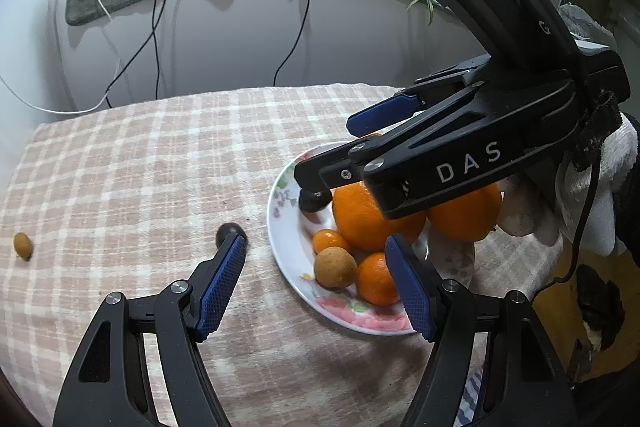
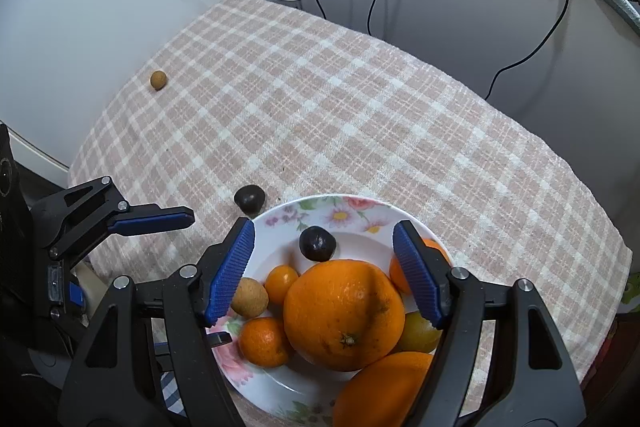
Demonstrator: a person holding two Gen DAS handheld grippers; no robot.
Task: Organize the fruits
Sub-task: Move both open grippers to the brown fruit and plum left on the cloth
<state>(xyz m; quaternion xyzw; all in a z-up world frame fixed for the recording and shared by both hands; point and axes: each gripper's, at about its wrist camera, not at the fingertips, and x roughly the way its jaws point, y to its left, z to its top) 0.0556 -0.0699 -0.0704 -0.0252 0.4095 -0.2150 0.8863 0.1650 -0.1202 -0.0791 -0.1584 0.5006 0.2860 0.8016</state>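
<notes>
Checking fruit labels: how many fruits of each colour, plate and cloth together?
Orange fruits: 5
Yellow-green fruit: 1
Tan fruits: 2
Dark fruits: 2
Total: 10

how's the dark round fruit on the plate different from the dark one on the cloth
The dark fruit on the plate lies inside the floral plate, near the big orange; the dark fruit on the cloth sits just outside the rim on the checked cloth. The one on the plate lies between the right gripper jaws' line of view; the other lies near the left gripper. Both are small, round and near black.
</notes>
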